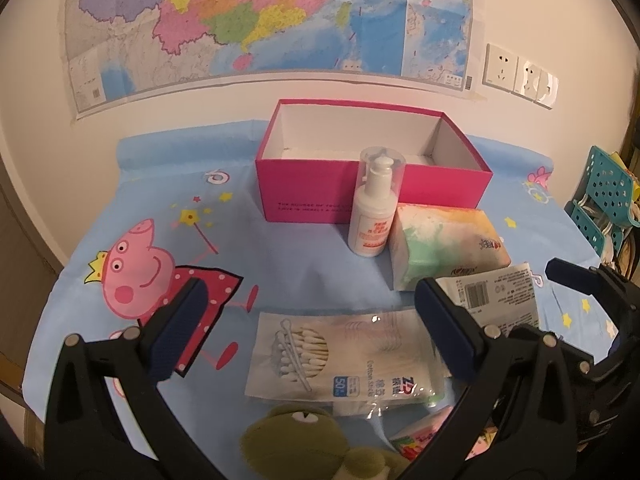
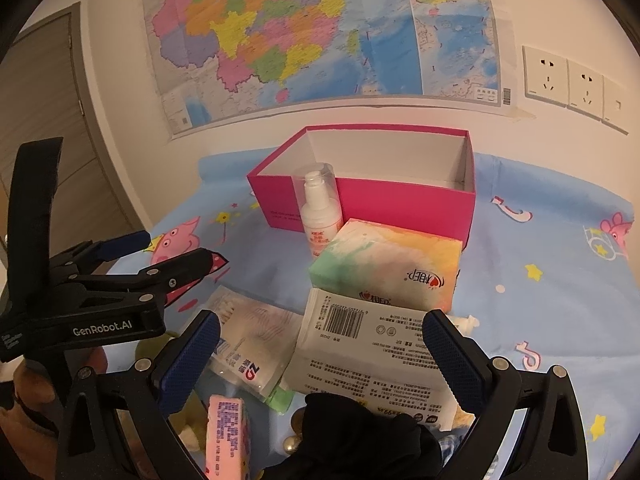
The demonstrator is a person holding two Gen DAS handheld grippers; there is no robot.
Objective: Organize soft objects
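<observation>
Green plush toy (image 1: 296,440) below both wide-open tongs, nothing between them.

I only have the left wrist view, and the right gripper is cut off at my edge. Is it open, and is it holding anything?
Observer: The right gripper is open and empty, above the white pack with the barcode.
Operator: What is the pink thing at my bottom edge?
Observer: A pink packet with small print down its side.
Operator: Anything else near it?
Observer: A black cloth-like thing lies in front of the white pack; I cannot tell what it is.
</observation>
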